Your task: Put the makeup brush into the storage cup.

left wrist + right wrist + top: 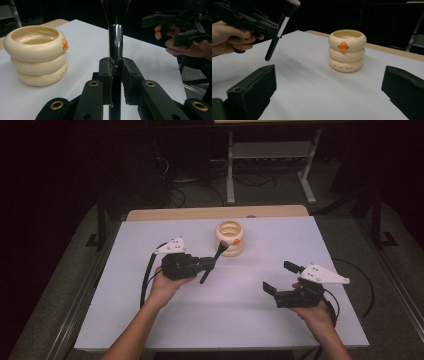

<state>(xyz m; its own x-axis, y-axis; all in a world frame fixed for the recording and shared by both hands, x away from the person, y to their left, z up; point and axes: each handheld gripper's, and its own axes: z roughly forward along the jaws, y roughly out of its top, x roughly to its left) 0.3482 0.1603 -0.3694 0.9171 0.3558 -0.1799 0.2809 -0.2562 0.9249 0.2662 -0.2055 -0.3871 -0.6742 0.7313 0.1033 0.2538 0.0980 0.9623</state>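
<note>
Cream ringed holder (230, 238) beside brush (212, 262), table (250, 320)

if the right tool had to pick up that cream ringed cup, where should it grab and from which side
Probably around the middle ring of the cream cup, coming in level from the side. It stands upright on the table as three stacked bulging rings, and the grooves between them should seat the pads. The right tool is open and empty, though the cup looks wide for its jaws.

A cream three-ringed holder (347, 50) is marked with an orange spot and small reddish lettering. The makeup brush (277, 31) is seen with black handle, silver ferrule and dark, pale-tipped bristles. The table (200, 310) is white.
</note>
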